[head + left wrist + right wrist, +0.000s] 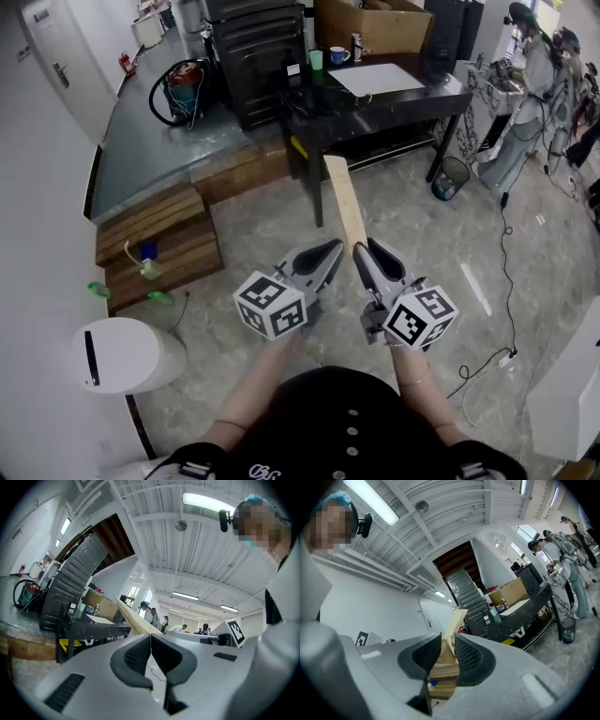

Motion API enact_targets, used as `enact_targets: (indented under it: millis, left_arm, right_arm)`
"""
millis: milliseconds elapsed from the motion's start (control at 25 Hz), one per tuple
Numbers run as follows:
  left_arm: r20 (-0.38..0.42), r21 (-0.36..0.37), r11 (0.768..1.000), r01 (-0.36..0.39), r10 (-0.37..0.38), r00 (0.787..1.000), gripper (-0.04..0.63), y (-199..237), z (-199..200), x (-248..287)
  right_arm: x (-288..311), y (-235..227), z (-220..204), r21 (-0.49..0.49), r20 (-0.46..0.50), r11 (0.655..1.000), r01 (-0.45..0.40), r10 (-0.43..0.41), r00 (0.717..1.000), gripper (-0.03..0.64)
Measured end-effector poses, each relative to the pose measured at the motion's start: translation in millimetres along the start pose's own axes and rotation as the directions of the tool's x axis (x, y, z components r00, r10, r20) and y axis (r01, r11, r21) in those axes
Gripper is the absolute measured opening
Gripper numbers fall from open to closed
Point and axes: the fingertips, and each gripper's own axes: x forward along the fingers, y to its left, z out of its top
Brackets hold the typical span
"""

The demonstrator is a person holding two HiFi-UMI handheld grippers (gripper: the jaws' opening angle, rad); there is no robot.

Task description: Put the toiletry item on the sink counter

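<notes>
Right gripper view: wooden plank [447, 649] between jaws.

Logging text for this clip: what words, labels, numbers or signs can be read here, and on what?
No text can be read.
Left marker cube, right marker cube: square patterns only, no words.
White label by the black cabinet: too small.
White print on the person's dark top: blurred.
Wooden slat in the right claw: no readable print.

tools [332, 247] [365, 247] 2 | plank [345, 202] 1 | black table [394, 101] 1 | cups [316, 59] [338, 55] 2
</notes>
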Motion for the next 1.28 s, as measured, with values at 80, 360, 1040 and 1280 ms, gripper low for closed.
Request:
enact_targets:
  millis: [80,360,1040,1280]
  left_arm:
    - [0.011,0.004,1.000,-0.006,0.006,1.000,0.012,30,14,-1]
    - [0.036,0.021,1.000,-0.020,0.019,0.999,0.012,101,50,-6]
    - [0.070,0.018,0.997,-0.078,0.076,0.995,0.012,215,78,42]
    - [0.067,0.014,0.997,-0.071,0.070,0.995,0.012,268,101,92]
  right_arm:
    - [28,-4,2,-0.002,0.011,1.000,0.000,0.000,1.000,0.086]
    - [107,-9,-3,0.014,0.002,1.000,-0.011,0.011,1.000,0.086]
    - [218,-78,6,0.041,-0.010,0.999,-0.011,0.011,1.000,0.080]
    - [281,-122,31,0.038,0.004,0.999,-0.027,0.027,1.000,0.077]
